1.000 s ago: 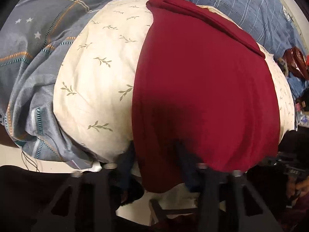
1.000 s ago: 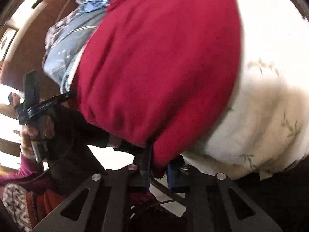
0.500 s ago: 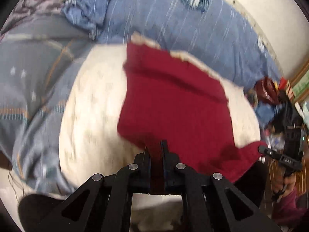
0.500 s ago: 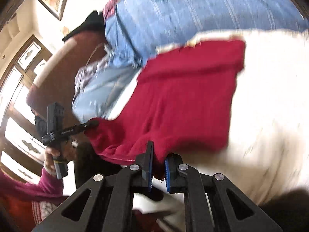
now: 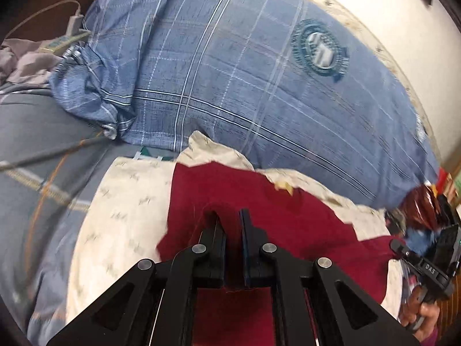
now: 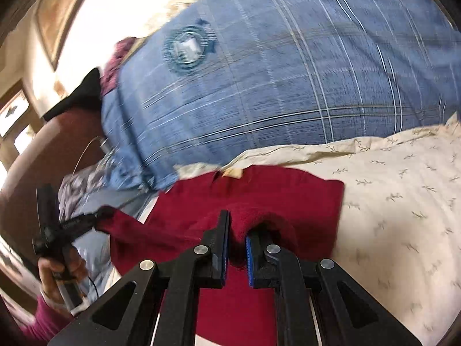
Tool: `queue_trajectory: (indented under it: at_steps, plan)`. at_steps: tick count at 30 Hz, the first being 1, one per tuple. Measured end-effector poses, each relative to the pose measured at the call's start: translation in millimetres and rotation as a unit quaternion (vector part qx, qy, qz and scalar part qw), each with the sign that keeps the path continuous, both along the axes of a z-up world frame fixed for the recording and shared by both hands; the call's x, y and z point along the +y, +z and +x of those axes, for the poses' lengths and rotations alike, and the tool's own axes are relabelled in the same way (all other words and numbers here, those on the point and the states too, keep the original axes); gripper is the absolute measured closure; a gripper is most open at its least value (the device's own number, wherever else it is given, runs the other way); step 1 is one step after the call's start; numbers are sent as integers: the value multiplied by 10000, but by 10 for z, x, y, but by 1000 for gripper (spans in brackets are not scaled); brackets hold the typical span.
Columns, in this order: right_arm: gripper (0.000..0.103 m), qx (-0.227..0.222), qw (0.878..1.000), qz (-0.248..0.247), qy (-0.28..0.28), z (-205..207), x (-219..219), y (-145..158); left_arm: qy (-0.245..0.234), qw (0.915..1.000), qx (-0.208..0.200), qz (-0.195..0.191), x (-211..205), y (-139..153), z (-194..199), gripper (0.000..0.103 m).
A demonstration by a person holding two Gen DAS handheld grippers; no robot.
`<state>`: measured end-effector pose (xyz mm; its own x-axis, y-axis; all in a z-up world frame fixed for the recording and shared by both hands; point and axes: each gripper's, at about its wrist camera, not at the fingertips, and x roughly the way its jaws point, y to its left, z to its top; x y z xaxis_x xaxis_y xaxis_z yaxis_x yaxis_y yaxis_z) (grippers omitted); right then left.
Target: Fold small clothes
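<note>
- Left wrist view: the bed (image 5: 34, 190) fills the frame, covered at the left by a grey patterned sheet.
- A blue plaid pillow (image 5: 245, 66) with a round emblem lies along the far edge of the bed, against the pale wall.
- A cream pillow (image 5: 121, 216) printed with small sprigs lies at the near side of the bed, touching the blue plaid pillow.
- The red garment (image 5: 288, 216) is spread over the cream pillow. Its far edge lies flat just short of the blue plaid pillow; its near edge is raised off the cream pillow at two points.
- The left gripper (image 5: 232, 222) is closed on the near edge of the red garment, with cloth pinched between its fingers and draped over the left finger.
- The right gripper (image 6: 237, 230) is closed on a bunched fold of the same near edge; red cloth fills the narrow gap between its blue pads.
- In the right wrist view the left gripper appears at the left, pinching a corner of the red garment (image 6: 288, 196) and carried by a hand (image 6: 57, 271) in a magenta sleeve.
- A white cable (image 5: 37, 20) lies near the far left corner of the bed.
</note>
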<state>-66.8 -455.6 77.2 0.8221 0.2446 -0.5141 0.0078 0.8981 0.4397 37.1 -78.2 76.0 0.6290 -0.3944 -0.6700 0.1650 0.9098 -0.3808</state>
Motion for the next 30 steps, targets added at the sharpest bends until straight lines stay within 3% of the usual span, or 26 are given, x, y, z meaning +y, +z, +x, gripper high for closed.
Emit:
queue_trajectory:
  at_steps: [8, 10, 12, 15, 16, 19, 22, 25, 29, 30]
  plan:
    - [94, 388, 9984, 143, -375, 792, -365, -477, 195, 9992, 260, -221, -197, -548, 965, 93]
    - [89, 456, 9980, 189, -407, 930, -435, -593, 159, 9994, 256, -161, -222, -648, 1108, 90]
    - [75, 528, 9975, 193, -427, 1034, -493, -674, 14, 9997, 242, -53, -279, -686, 1189, 78]
    - [45, 377, 9974, 359, -501, 887, -567, -684, -180, 9998, 73, -5, -317, -636, 1156, 41]
    - [42, 295, 9971, 350, -613, 787, -575, -690, -98, 9998, -105, 130, -300, -577, 1103, 23]
    - [45, 57, 9971, 337, -685, 528, -581, -596, 47, 9985, -515, 200, -238, -459, 985, 21]
    - [60, 247, 9986, -316, -342, 602, -306, -522, 78, 9994, -297, 154, -238, -527, 1030, 21]
    - [65, 462, 9944, -939, -125, 830, -22, -545, 203, 9981, 19, 584, -328, -730, 1127, 21]
    - [67, 1069, 9784, -1610, -737, 1272, -42, -864, 171, 9926, 500, 1096, -495, -1054, 1346, 21]
    - [70, 1265, 9762, -1557, -828, 1349, -125, -966, 171, 9912, 596, 1170, -523, -1120, 1385, 21]
